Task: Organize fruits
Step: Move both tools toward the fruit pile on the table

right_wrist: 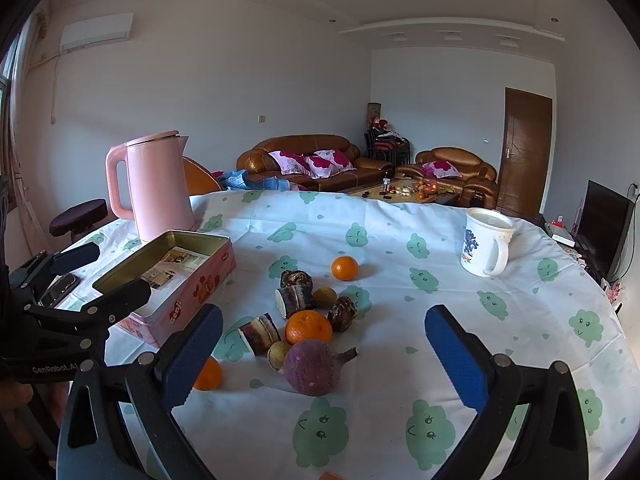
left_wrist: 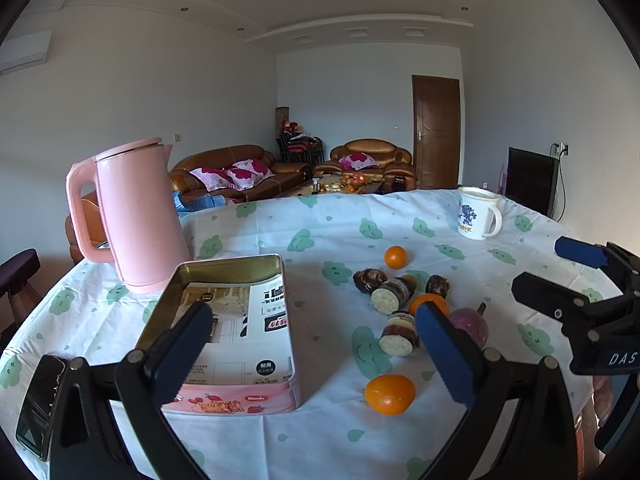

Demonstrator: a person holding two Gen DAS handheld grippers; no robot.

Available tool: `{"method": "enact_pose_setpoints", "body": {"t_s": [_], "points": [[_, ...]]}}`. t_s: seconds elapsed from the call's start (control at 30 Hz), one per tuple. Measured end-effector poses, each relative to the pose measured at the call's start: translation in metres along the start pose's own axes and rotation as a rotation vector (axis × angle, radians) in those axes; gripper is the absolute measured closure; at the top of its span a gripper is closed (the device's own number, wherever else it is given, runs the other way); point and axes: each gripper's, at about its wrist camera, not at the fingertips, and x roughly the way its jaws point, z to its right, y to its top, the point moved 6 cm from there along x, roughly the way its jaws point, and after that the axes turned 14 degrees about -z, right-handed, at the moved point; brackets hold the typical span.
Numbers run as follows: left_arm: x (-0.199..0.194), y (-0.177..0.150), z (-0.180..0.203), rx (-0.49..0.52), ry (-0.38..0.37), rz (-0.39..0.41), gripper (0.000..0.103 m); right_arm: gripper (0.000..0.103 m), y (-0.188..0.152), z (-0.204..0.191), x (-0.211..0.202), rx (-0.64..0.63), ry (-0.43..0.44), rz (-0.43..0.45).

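Hovering with jaws spread and empty, both grippers are facing the loose fruit pile; the round orange tangerine (left_wrist: 389, 394) is lying lower centre, nearest the left gripper (left_wrist: 316, 354), right of the open pink metal tin (left_wrist: 240, 402).

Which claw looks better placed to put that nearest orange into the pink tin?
Probably the left claw: open, with the nearest orange and the pink tin both just ahead of it.

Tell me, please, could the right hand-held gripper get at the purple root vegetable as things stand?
Probably yes: the right hand-held gripper is open and empty, and the purple root vegetable lies nearest it, its near side unobstructed.
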Motion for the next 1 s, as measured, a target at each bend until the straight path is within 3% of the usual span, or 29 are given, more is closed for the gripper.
{"method": "enact_pose_setpoints", "body": {"t_s": [1.0], "points": [[0.016, -0.010, 0.010, 0.032, 0.000, -0.038, 0.000, 0.001, -0.011, 0.008, 0.016, 0.017, -0.004, -0.030]]}}
